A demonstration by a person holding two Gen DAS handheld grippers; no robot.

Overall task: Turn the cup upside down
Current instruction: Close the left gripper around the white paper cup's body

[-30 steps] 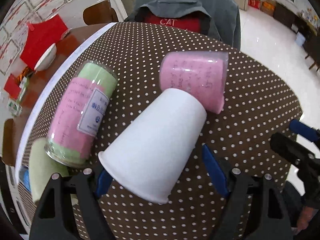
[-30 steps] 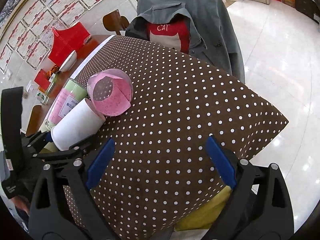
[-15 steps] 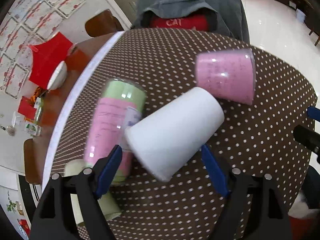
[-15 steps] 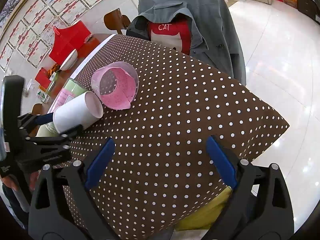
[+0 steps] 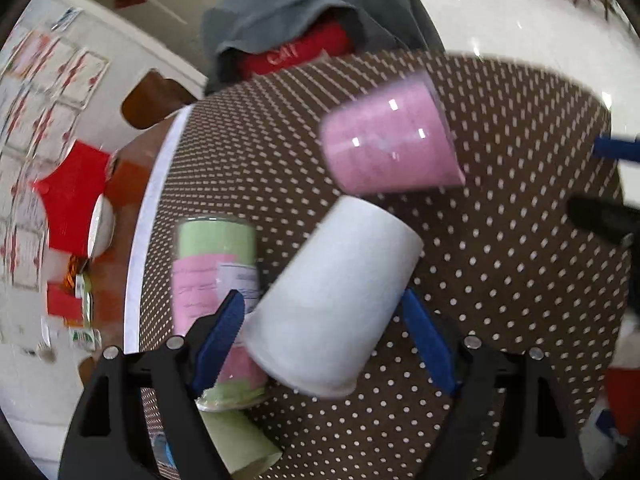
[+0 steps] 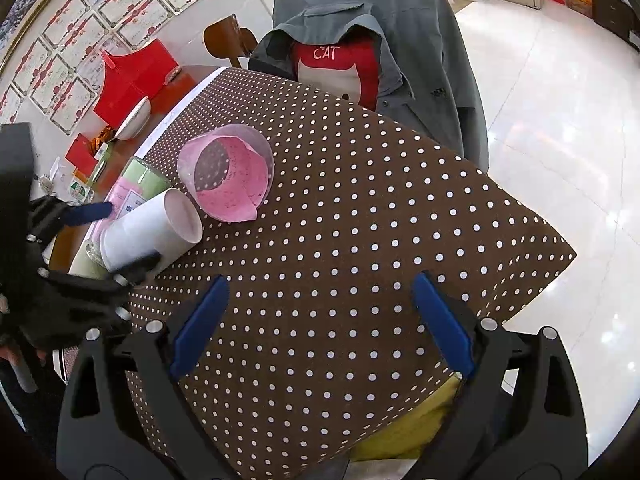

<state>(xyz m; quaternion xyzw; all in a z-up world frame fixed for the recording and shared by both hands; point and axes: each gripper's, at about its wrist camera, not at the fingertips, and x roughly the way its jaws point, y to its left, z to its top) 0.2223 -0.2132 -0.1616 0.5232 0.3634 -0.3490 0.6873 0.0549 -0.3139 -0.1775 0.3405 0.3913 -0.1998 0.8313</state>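
- The white cup (image 5: 334, 300) was clamped near its base by the left gripper (image 5: 320, 336), tilted on its side above the dotted tablecloth (image 6: 360, 240), judged to be mid-flip.
- It was kept just beside the pink cup (image 6: 228, 172) and green-and-pink container (image 5: 216, 272), seemingly to avoid knocking them.
- The right gripper (image 6: 320, 320) was held wide apart with nothing in it, well clear.

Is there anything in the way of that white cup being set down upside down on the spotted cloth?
Partly: the left gripper holds the white cup tilted, with the pink cup and the green-and-pink tumbler crowding it. The spotted cloth nearer the right gripper looks free.
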